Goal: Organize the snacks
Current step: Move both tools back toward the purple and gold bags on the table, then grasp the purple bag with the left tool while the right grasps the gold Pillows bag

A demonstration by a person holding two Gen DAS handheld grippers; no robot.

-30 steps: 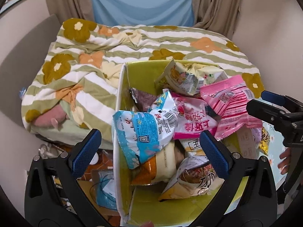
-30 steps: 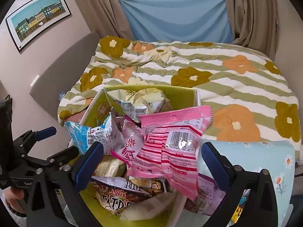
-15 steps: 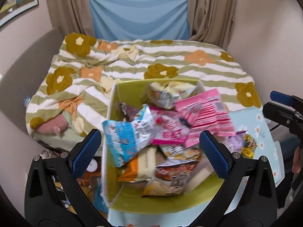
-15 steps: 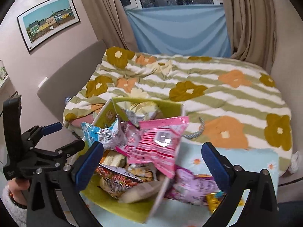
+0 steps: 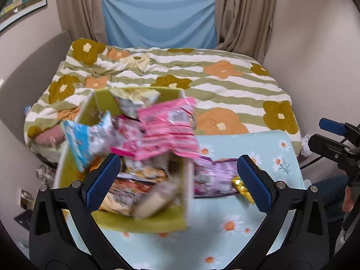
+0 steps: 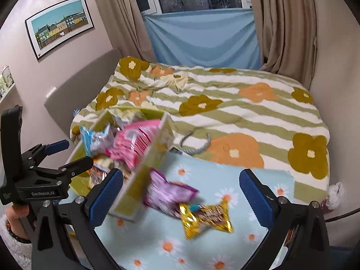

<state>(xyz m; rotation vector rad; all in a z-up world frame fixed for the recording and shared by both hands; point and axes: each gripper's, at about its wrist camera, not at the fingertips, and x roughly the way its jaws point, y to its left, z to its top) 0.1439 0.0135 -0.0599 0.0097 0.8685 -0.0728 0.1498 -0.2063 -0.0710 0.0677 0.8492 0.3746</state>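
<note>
Both the left gripper and right gripper hang empty with fingers wide apart, so I'd take the near crinkly gold packet by its edge before reaching left to the overstuffed green cardboard box.

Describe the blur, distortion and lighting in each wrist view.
Left wrist view: the snack box and its packets are motion-smeared, while the left gripper stays crisp; fisheye bends the walls and darkens the corners. Right wrist view: the purple packet and gold packet are softly smeared, the bedspread sharper; the window is dark, with even indoor light and no harsh glare.
</note>
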